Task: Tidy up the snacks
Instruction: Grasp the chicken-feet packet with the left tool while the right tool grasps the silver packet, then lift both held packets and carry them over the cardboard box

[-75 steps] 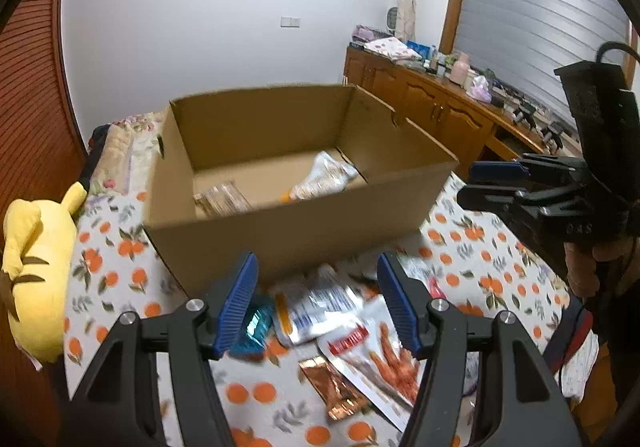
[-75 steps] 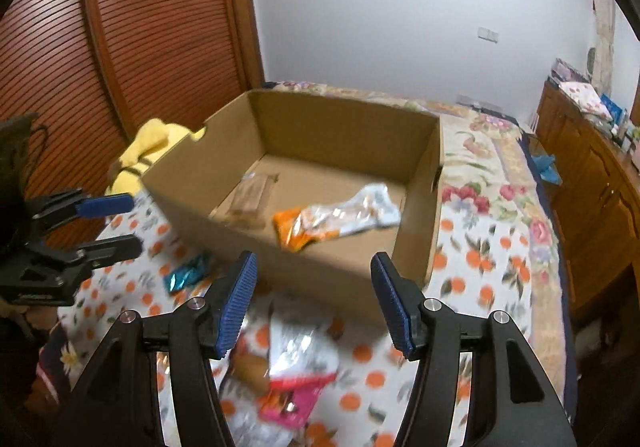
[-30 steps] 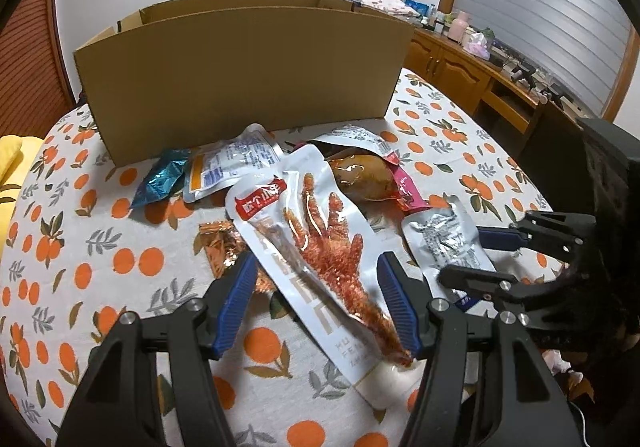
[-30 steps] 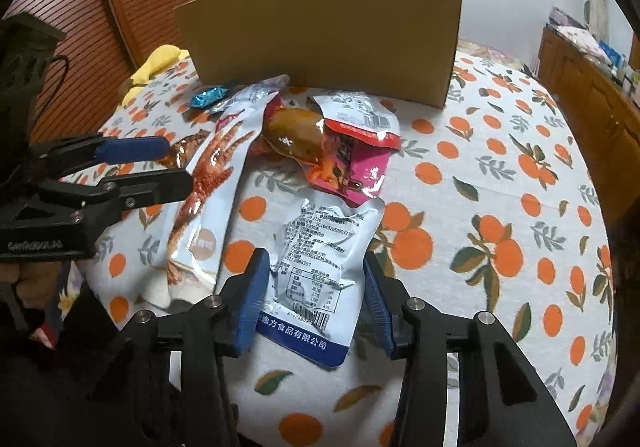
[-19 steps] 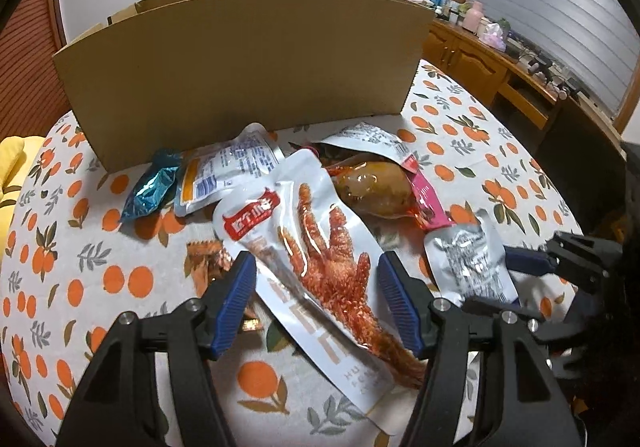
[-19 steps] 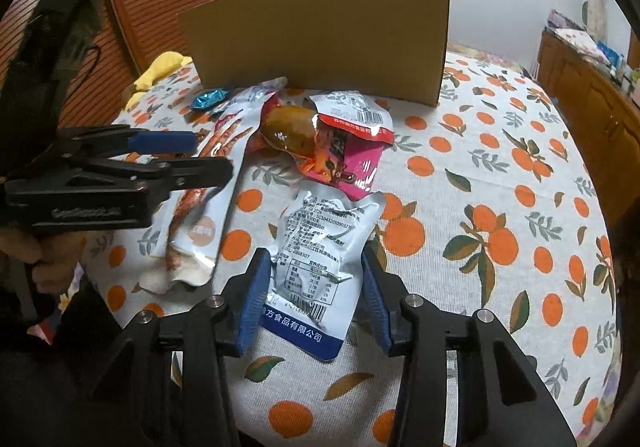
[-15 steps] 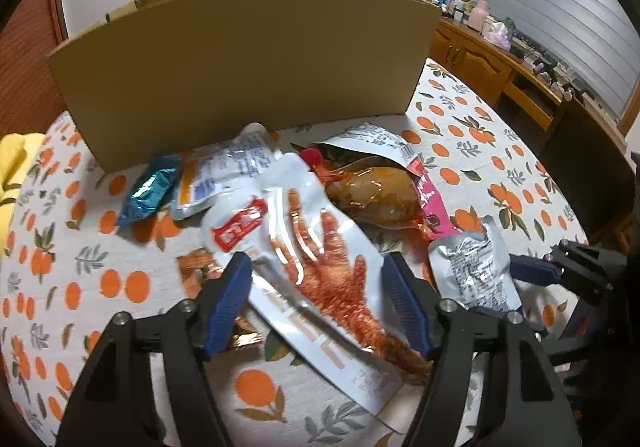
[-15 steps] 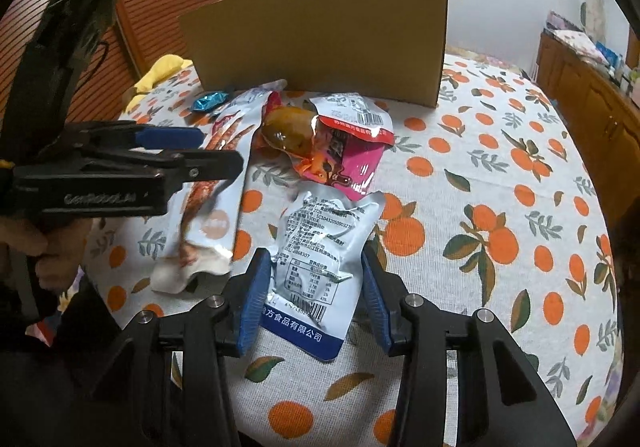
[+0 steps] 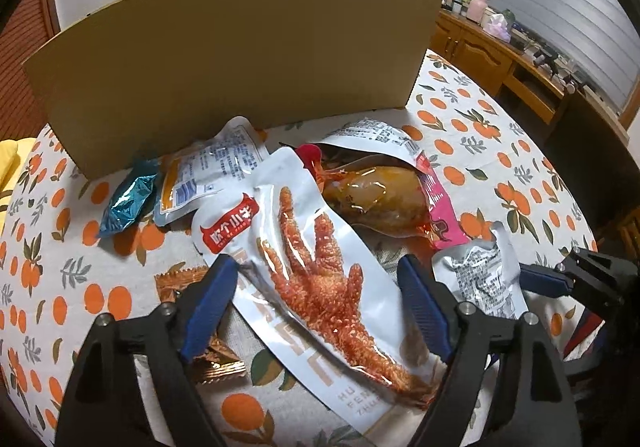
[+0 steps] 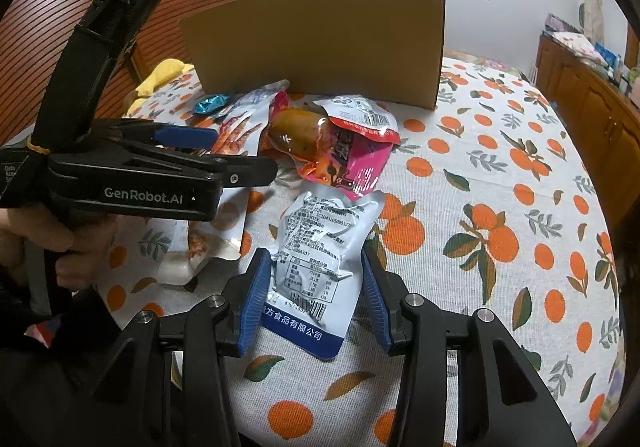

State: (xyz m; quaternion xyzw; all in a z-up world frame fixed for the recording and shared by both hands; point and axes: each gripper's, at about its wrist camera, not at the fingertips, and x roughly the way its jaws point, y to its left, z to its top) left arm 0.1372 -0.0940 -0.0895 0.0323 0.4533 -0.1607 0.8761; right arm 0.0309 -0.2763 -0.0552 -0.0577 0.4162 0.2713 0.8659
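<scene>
Blue-padded fingers of the left gripper [image 9: 316, 305] stood wide apart, straddling the long chicken-feet pouch [image 9: 316, 279] without visibly pinching it. The right gripper [image 10: 314, 301] was spread a little narrower around the near end of the silver packet [image 10: 320, 243], its pads just beside the packet's edges; whether they touched I could not tell. Both snacks lay on the orange-print tablecloth [image 10: 500, 231] toward the table's near edge, with the cardboard box [image 9: 240, 59] standing behind the pile.
</scene>
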